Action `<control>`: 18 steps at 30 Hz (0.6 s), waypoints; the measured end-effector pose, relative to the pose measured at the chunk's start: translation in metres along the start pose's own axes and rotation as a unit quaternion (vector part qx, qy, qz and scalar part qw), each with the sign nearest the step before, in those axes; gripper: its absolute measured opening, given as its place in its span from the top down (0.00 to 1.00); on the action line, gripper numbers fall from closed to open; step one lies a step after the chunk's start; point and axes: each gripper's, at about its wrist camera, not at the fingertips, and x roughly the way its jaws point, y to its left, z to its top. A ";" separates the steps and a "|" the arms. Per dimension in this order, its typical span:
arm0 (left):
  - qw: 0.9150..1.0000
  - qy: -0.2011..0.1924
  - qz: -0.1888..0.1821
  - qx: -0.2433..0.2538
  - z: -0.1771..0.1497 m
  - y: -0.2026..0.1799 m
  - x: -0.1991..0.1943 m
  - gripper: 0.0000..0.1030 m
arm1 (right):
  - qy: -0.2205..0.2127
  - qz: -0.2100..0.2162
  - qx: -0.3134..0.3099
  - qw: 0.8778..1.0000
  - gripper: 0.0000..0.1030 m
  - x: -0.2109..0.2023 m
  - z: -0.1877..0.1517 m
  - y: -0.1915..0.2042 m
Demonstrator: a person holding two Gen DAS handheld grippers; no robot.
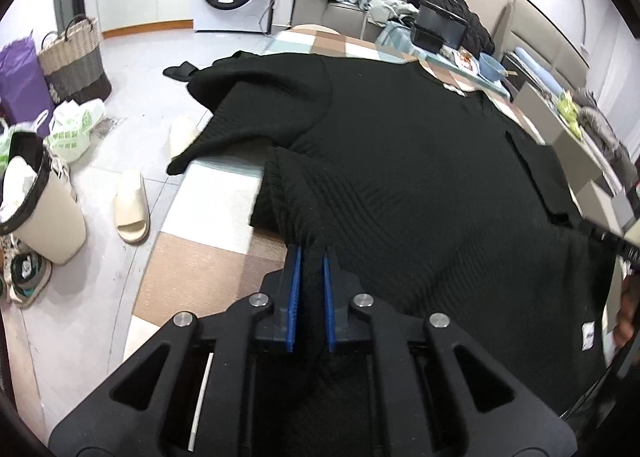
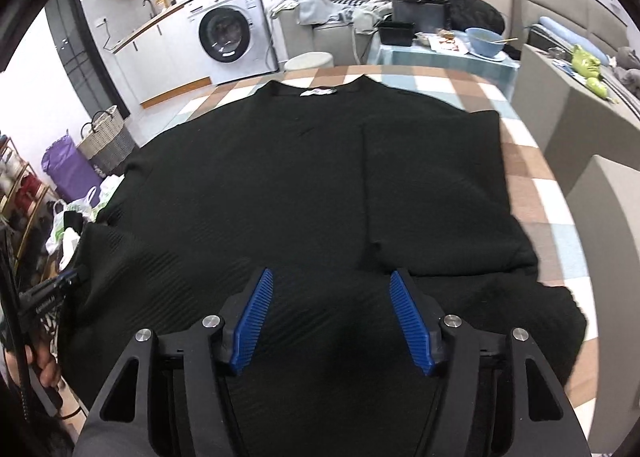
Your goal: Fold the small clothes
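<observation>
A black sweater (image 2: pixel 304 177) lay spread across the checked tabletop (image 2: pixel 532 185), one sleeve folded in over its body and the other hanging off the edge. The left hand-held gripper (image 1: pixel 311 257) was clamped on a bunched fold at the hem. The right hand-held gripper (image 2: pixel 331 281) hovered with its jaws apart above the fabric, holding nothing.

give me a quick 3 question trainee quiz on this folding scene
1. True or false: the left gripper is shut on the black top.
2. The right gripper is: A open above the cloth, B clamped on the collar, C holding a slipper.
3. Fill in: the top lies on a ____ tablecloth.

Key: 1 true; 2 A; 3 checked.
</observation>
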 end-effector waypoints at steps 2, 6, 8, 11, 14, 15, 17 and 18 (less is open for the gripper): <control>1.000 -0.003 0.001 -0.015 0.006 0.007 -0.002 0.82 | 0.001 0.002 -0.003 1.000 0.38 0.003 0.000 0.003; 0.998 -0.024 0.003 -0.057 0.020 0.026 -0.006 0.45 | 0.002 0.005 -0.003 1.000 0.34 0.006 0.000 0.005; 0.996 -0.035 0.004 -0.086 0.030 0.039 -0.005 0.36 | -0.001 0.007 -0.002 1.000 0.33 0.004 0.000 0.005; 0.989 -0.044 0.005 -0.141 0.042 0.069 0.001 0.34 | -0.013 0.012 0.003 1.000 0.29 0.000 -0.002 0.001; 0.978 -0.031 -0.006 -0.207 0.050 0.102 0.018 0.34 | -0.040 0.022 0.016 0.999 0.29 -0.008 -0.004 -0.005; 0.973 -0.021 -0.012 -0.228 0.052 0.113 0.026 0.34 | -0.044 0.027 0.021 0.998 0.29 -0.011 -0.005 -0.007; 0.967 -0.013 -0.027 -0.252 0.056 0.130 0.039 0.34 | -0.056 0.033 0.033 0.997 0.28 -0.017 -0.006 -0.012; 0.964 -0.015 -0.037 -0.265 0.059 0.137 0.044 0.34 | -0.058 0.030 0.037 0.997 0.26 -0.018 -0.007 -0.013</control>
